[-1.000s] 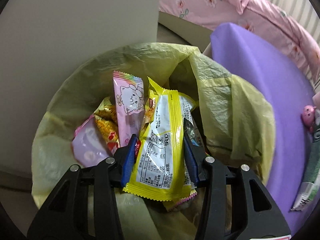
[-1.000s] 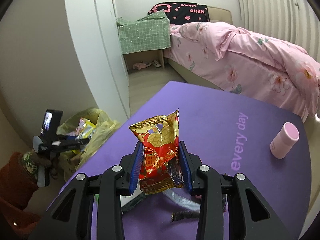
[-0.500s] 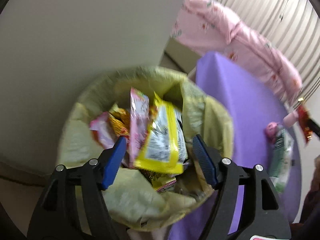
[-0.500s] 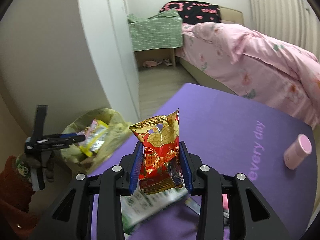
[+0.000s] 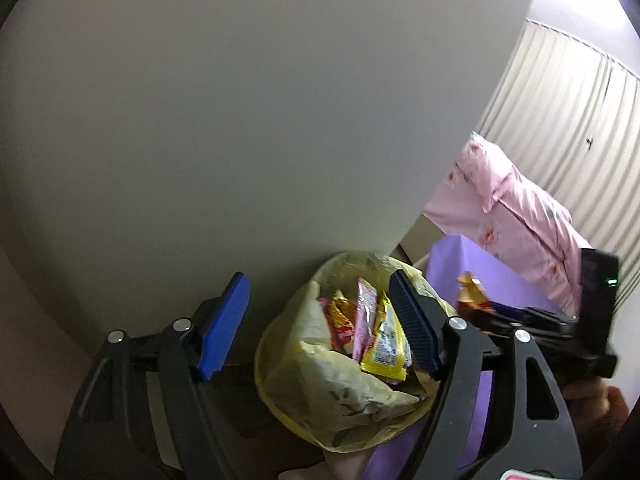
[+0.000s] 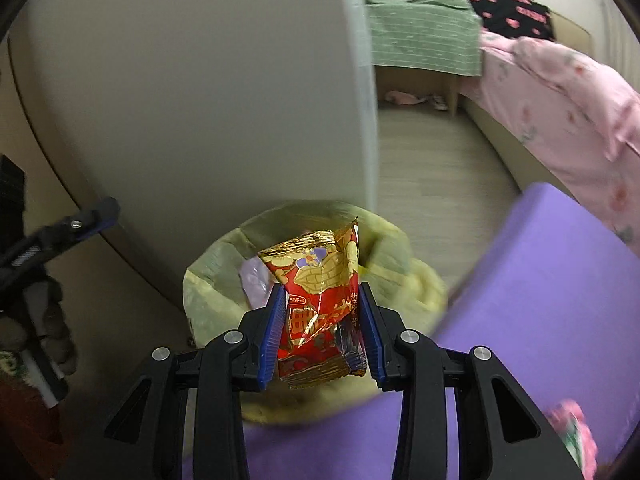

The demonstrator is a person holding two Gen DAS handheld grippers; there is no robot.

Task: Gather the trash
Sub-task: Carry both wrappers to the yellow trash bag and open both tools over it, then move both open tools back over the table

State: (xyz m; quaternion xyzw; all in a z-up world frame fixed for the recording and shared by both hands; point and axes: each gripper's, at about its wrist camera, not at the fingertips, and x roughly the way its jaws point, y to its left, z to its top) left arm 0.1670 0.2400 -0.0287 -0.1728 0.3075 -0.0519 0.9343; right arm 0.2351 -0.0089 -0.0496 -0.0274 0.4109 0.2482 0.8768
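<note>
A bin lined with a yellow bag [image 5: 320,396] stands beside the purple table and holds several snack wrappers, among them a yellow one [image 5: 384,348] and a pink one [image 5: 365,316]. My left gripper [image 5: 320,320] is open and empty, raised above and back from the bin. My right gripper [image 6: 322,320] is shut on a red and gold snack packet [image 6: 320,300] and holds it over the bin's mouth [image 6: 224,280]. The right gripper and its packet [image 5: 472,300] also show in the left wrist view, at the bin's right side.
The purple table [image 6: 540,300] lies right of the bin. A white cabinet wall [image 5: 240,120] stands behind it. A bed with pink bedding [image 6: 560,92] and bare floor [image 6: 432,168] lie beyond. A pink and green wrapper [image 6: 576,436] lies on the table at lower right.
My left gripper let the yellow wrapper fall into the bin, opened wide and drew up and back. My right gripper carried the red packet left from over the table to over the bin.
</note>
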